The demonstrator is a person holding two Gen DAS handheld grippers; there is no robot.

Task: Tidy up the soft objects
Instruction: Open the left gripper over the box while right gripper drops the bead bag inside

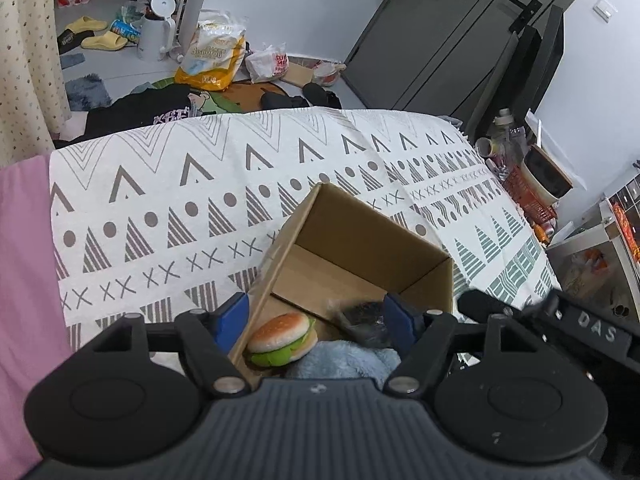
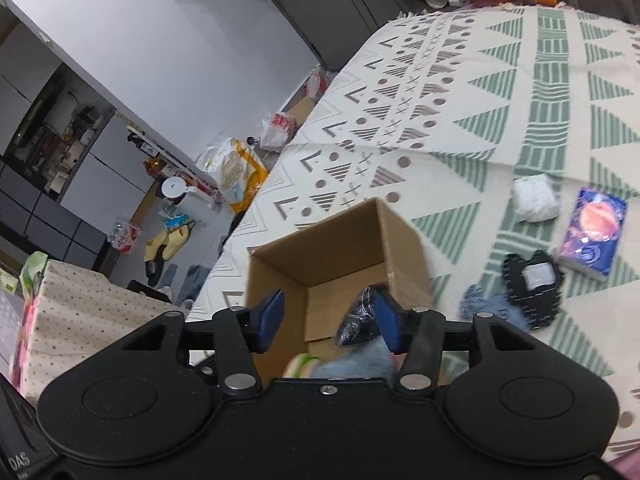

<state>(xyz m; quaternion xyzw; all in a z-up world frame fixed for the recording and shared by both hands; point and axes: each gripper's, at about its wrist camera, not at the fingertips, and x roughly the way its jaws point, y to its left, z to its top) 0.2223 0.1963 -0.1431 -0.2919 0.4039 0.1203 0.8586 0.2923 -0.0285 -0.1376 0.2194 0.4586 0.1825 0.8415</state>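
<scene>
We hang both grippers, left gripper (image 1: 316, 320) & right gripper (image 2: 328, 318), spread empty over the box (image 1: 360, 240), as burger toy (image 1: 283, 338) is already inside

Room inventory, bkgd only.
- Walls: plain white (image 1: 288, 8); white switch plate (image 1: 602, 10) upper right.
- Furniture: dark grey wardrobe/cabinet doors (image 1: 436, 36) w/ black handle; grey cabinet run w/ open shelf niche (image 2: 52, 128), cluttered.
- Bed: covered w/ cream spread (image 1: 208, 184), grey & green geometric print (triangles, dots, crosses).
- Curtain: cream, small dotted print (image 1: 24, 60), far left.
- Floor: pale grey (image 1: 116, 64), strewn w/ yellow slippers (image 1: 98, 34), white kettle (image 1: 158, 30), yellow-white bag (image 1: 214, 56), white plastic bag (image 1: 268, 64), dark clothing (image 1: 148, 110), blue fluffy mat (image 1: 86, 90).
- Side clutter: orange basket (image 1: 528, 194), bottles, beside bed.
- Light: even, diffuse; source not visible.
</scene>
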